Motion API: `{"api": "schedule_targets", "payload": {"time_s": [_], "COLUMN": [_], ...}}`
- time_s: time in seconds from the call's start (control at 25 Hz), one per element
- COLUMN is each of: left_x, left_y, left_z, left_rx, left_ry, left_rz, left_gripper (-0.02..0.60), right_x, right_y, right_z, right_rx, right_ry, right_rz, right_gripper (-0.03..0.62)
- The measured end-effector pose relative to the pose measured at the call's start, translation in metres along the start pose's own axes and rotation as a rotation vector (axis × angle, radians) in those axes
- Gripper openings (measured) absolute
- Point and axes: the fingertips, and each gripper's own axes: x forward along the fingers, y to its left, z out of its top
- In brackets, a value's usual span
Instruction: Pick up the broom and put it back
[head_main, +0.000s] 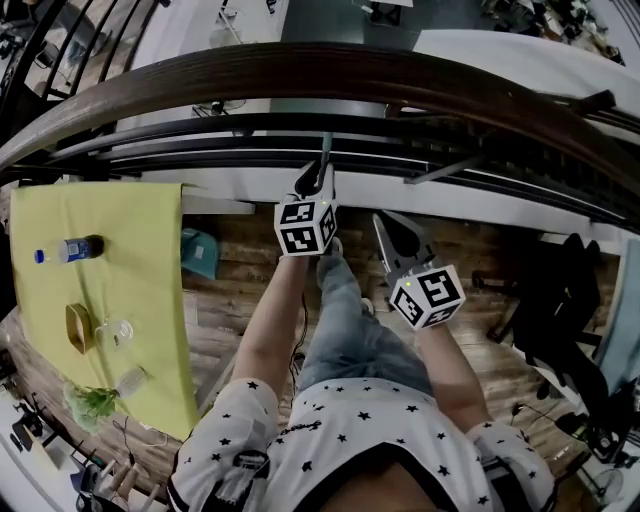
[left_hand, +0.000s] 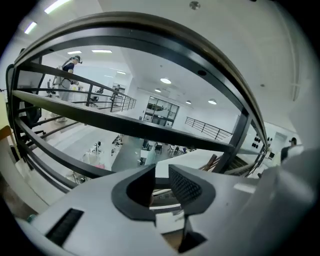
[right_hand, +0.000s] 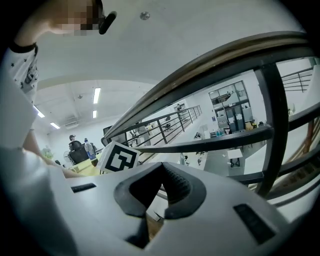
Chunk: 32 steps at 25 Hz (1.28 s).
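A thin pale green rod (head_main: 326, 150), perhaps the broom's handle, stands against the railing (head_main: 350, 72) just beyond my left gripper's tips; no brush head shows in any view. My left gripper (head_main: 314, 180) points at the railing bars. In the left gripper view its jaws (left_hand: 161, 169) stand a little apart with only the hall below seen through the gap, so it is open and holds nothing. My right gripper (head_main: 382, 222) hangs lower and to the right, also aimed at the railing. Its tips (right_hand: 161, 165) meet, and nothing is between them.
The dark wooden handrail and black bars run across the view, with a lower hall beyond. At left a yellow-green table (head_main: 150, 300) carries a water bottle (head_main: 68, 249), a tape roll (head_main: 78, 327) and a glass. A black chair (head_main: 560, 295) stands at right on the wooden floor.
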Motion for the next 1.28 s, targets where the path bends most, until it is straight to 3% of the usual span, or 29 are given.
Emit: {"api": "schedule_targets", "payload": {"time_s": [0.08,0.44,0.92,1.08,1.28], "left_x": [0.013,0.065,0.108,0.113,0.105], "left_y": [0.004,0.020,0.037,0.040,0.034], "left_z": [-0.003,-0.017,-0.027,-0.023,-0.020], "left_rx": [0.013,0.064,0.127,0.154,0.202], "left_ry": [0.007,0.056,0.112,0.108,0.115], "left_rz": [-0.013,0.001,0.035,0.060,0.060], "left_gripper": [0.124,0.179,0.179,0.110,0.100], "right_x": [0.004,0.014,0.017,0.014,0.006], "right_y": [-0.003,-0.020,-0.038,-0.041,-0.036], "right_z": [-0.004,-0.009,-0.012,-0.012,-0.009], "right_rx": [0.007,0.024,0.025,0.031,0.036], "right_ry": [0.004,0.014,0.034,0.033,0.028], "right_rz": [-0.007,-0.033,-0.066,-0.077,-0.080], "right_gripper": [-0.006,-0.006,-0.006,-0.006,-0.006]}}
